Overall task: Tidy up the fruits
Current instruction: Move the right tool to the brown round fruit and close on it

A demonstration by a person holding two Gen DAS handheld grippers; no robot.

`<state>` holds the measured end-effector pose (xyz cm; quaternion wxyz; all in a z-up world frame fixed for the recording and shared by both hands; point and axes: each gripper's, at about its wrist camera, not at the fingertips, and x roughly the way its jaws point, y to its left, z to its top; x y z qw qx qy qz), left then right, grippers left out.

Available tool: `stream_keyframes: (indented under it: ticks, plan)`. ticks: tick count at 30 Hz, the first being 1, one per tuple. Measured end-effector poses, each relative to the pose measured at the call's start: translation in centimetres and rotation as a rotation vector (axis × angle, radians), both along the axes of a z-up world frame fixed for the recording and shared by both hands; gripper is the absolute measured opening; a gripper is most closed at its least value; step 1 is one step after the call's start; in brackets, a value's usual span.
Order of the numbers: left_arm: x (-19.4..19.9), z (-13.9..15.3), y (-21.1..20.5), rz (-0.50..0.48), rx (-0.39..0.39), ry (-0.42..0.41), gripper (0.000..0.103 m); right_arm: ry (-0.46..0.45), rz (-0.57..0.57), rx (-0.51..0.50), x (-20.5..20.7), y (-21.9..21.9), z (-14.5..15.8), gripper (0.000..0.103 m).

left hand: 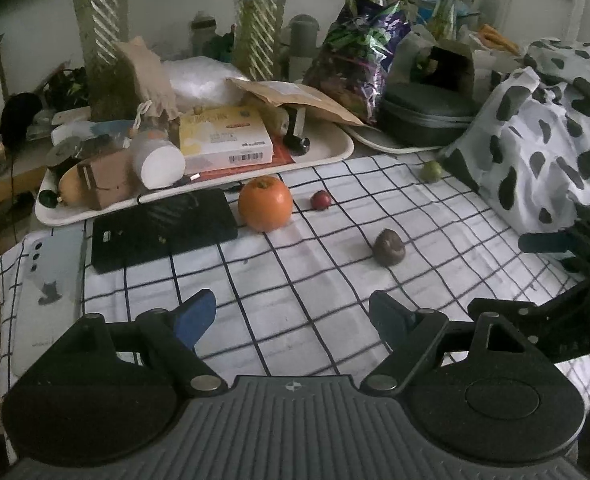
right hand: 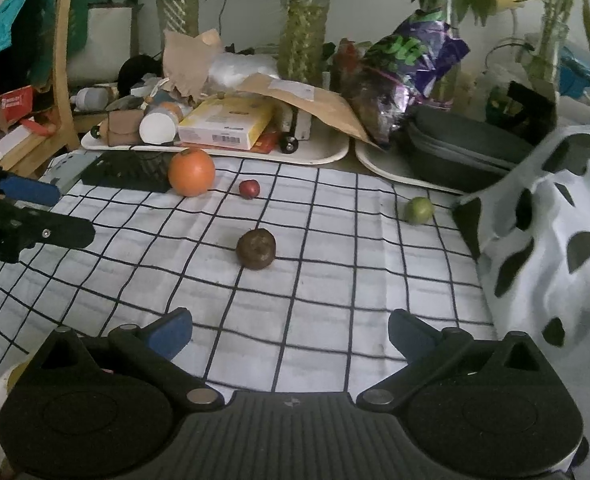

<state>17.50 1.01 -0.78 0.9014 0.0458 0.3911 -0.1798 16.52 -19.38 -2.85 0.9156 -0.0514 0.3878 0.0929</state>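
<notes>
Currently both the left gripper (left hand: 293, 314) and right gripper (right hand: 289, 332) hang wide and empty over the cloth (right hand: 335, 280). Orange (right hand: 191, 172), red fruit (right hand: 249, 189), brown fruit (right hand: 256, 249) and green fruit (right hand: 418, 210) lie scattered, well apart. Being round, any could likely roll off if nudged by a finger.

Four fruits sit on the checked cloth (right hand: 335, 280): one orange fruit (right hand: 191, 172), one small red fruit (right hand: 249, 189), one brown fruit (right hand: 255, 249) and one green fruit (right hand: 418, 210). Two white trays (right hand: 315, 156) stand behind.
</notes>
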Motion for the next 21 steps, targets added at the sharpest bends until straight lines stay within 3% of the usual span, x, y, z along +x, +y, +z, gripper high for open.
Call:
stream_keyframes:
  ticks: [10, 21]
  plan:
    - [2.7, -1.0, -0.5, 0.008, 0.077, -0.015, 0.084, 0.010, 0.035, -0.017, 2.6, 0.6, -0.6, 0.103]
    - [4.0, -1.7, -0.9, -0.008, 0.102, -0.026, 0.084, 0.005, 0.068, -0.020, 4.5, 1.1, -1.3, 0.103]
